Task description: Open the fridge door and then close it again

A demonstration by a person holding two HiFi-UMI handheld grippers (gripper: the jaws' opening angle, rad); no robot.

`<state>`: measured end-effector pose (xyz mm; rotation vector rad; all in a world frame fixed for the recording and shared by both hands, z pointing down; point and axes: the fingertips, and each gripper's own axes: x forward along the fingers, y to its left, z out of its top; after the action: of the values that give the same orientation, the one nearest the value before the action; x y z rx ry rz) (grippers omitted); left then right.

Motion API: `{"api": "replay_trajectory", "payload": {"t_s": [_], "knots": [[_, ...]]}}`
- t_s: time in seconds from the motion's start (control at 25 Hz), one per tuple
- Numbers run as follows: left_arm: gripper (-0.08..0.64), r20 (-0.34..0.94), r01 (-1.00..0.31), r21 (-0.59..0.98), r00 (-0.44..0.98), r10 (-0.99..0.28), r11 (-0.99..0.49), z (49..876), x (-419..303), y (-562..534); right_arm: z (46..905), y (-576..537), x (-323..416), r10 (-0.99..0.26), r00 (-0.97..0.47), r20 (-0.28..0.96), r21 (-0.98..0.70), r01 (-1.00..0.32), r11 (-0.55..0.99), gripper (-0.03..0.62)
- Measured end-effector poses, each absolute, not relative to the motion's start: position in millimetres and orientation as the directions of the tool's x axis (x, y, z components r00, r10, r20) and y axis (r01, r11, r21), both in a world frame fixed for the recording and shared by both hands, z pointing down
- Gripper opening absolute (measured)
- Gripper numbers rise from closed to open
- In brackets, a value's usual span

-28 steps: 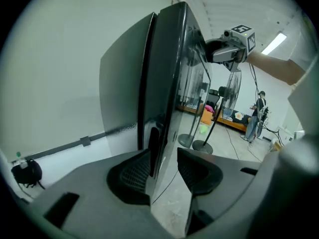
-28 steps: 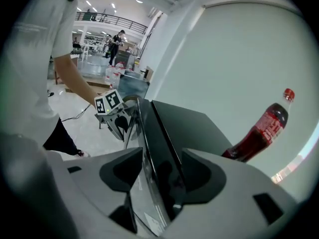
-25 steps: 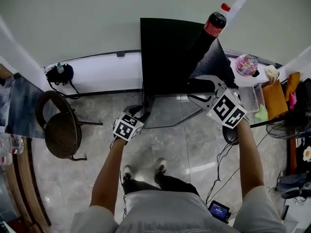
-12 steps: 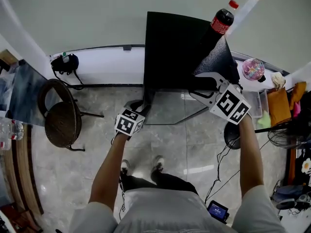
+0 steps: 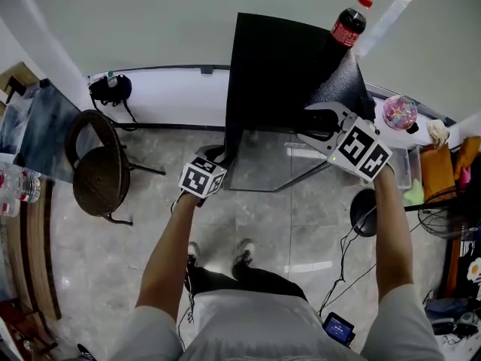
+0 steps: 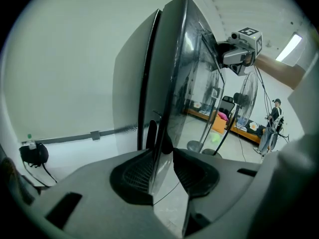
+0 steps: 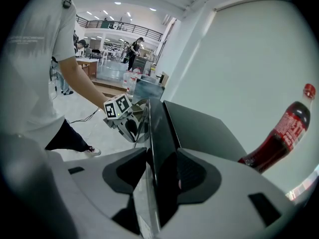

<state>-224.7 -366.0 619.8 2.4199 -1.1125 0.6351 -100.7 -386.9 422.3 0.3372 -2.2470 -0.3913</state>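
Observation:
A black fridge stands against the wall, its glass door a crack ajar at the left edge. My left gripper is low on that free edge. In the left gripper view the door edge runs between the closing jaws, and both pads lie against it. My right gripper sits on the door's top edge. Its jaws are also closing, with the door's top rim pinched between the pads. Each gripper shows in the other's view: right, left.
A cola bottle stands on the fridge top at the back right. A round chair is on the left, a fan base and cables on the floor at the right. A cluttered table stands right of the fridge.
Both grippers have stayed at the same spots on the door. The head view has drifted, so the fridge sits a little higher and further right in the picture.

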Motion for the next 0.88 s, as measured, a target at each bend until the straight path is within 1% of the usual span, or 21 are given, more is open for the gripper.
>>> {"api": "replay_trajectory", "payload": {"t_s": [0.88], "knots": [[0.119,0.508,-0.863,0.155,0.487,-0.710,-0.481,618.6,-224.2,-365.3,423.8,-384.2,-99.8,-0.388,-0.639,0.664,0.431,-0.097,0.897,0.190]]}}
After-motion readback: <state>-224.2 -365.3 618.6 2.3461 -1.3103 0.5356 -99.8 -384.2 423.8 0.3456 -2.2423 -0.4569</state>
